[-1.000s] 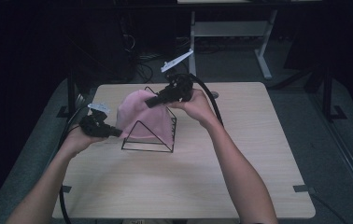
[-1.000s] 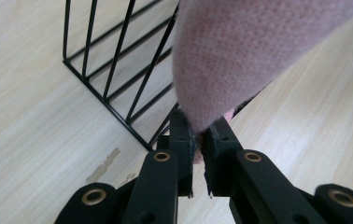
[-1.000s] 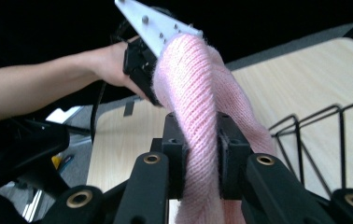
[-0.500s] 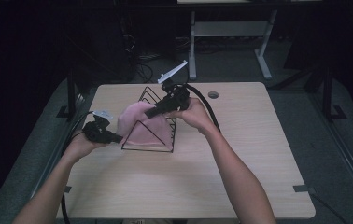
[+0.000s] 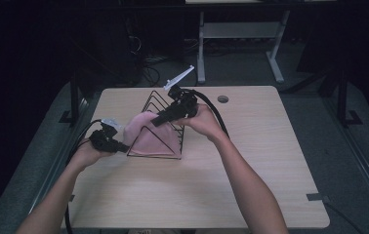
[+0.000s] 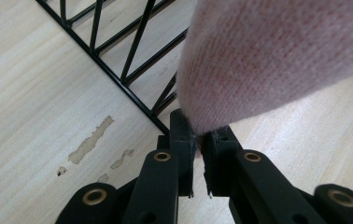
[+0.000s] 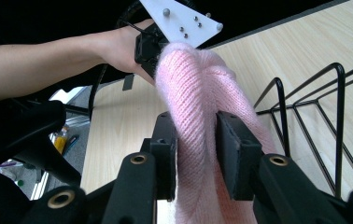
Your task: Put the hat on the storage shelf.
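High view puts both tools on one pink knitted cloth (image 5: 149, 136), which lies draped over a black wire rack (image 5: 165, 109) at the left-centre of the tabletop (image 5: 251, 161). The left tool (image 5: 124, 147) meets the cloth at its near-left edge, low beside the rack's front corner; the right tool (image 5: 156, 122) comes in from above and behind, at the top of the cloth.

Left gripper view shows that tool's jaws nearly together with a thin edge of the knit pinched between them — closed on the cloth (image 6: 277, 56), just above the bare wood and next to the rack's wires (image 6: 118, 65). Right gripper view shows its jaws set wider, clamped on a thick fold of the same cloth (image 7: 198, 107), with the rack's loops (image 7: 314, 107) to one side and the other hand's tool (image 7: 158, 44) at the cloth's far end.

My reading is that the step in hand is moving the cloth with respect to the rack — whether laying it over or lifting it off, I cannot tell from this moment alone. The next move calls for both tools to travel together, keeping the knit taut between them, and high enough that it does not snag on the wire tops.
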